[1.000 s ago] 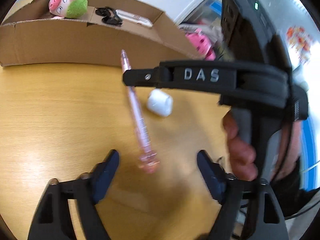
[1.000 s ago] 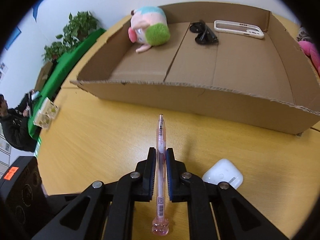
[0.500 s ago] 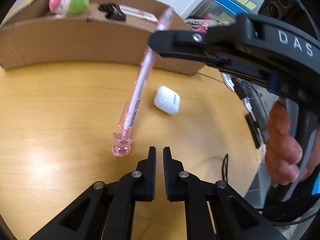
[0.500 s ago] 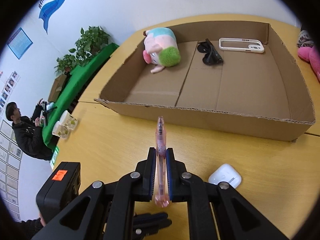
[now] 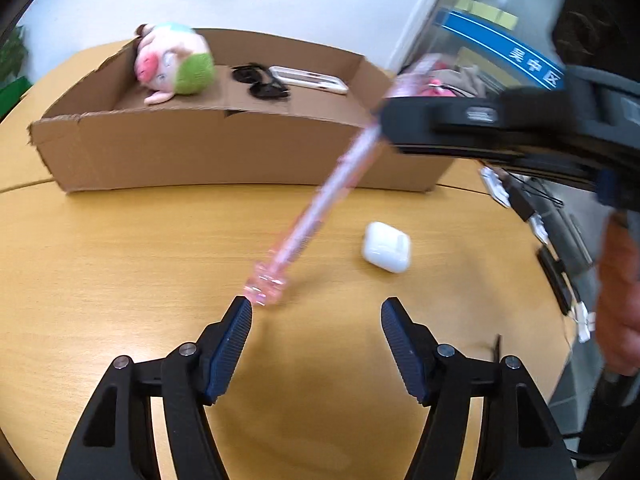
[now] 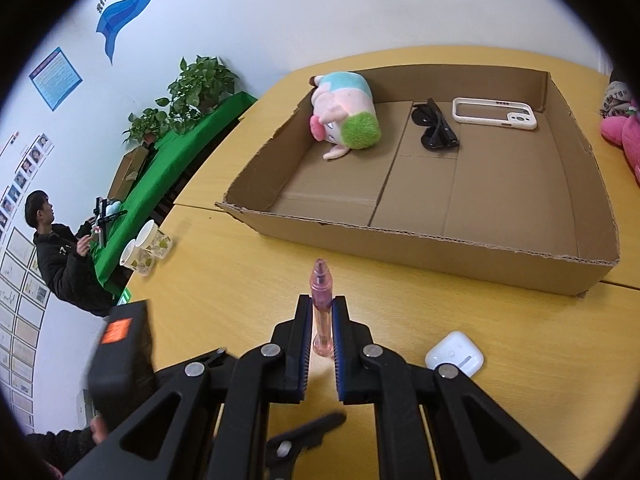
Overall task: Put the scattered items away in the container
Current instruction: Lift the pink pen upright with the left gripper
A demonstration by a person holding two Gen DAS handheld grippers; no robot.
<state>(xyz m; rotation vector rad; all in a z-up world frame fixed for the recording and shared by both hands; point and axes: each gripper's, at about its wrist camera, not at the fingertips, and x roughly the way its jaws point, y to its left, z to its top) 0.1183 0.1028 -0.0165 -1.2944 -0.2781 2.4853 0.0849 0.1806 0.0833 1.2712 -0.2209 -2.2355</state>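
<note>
A clear pink pen (image 6: 320, 280) sits upright between the pads of my right gripper (image 6: 322, 308), which is shut on it above the wooden table. In the left wrist view the pen (image 5: 320, 204) hangs slanted from the right gripper (image 5: 390, 124), its cap end just off my left gripper's left fingertip. My left gripper (image 5: 316, 306) is opening, with nothing between its jaws. A white earbud case (image 5: 386, 246) lies on the table ahead of it. The open cardboard box (image 6: 400, 236) holds a plush toy (image 6: 348, 120), black sunglasses (image 6: 434, 128) and a phone case (image 6: 494, 114).
A pink plush (image 6: 624, 136) lies beyond the box's right wall. Two paper cups (image 6: 146, 248) stand at the table's left edge, and a person (image 6: 52, 248) sits beyond it. Cables and clutter lie off the table's right edge (image 5: 532, 216).
My right gripper has lifted the pen off the table and higher. My left gripper closed on nothing, then opened again and tilted up toward the box.
</note>
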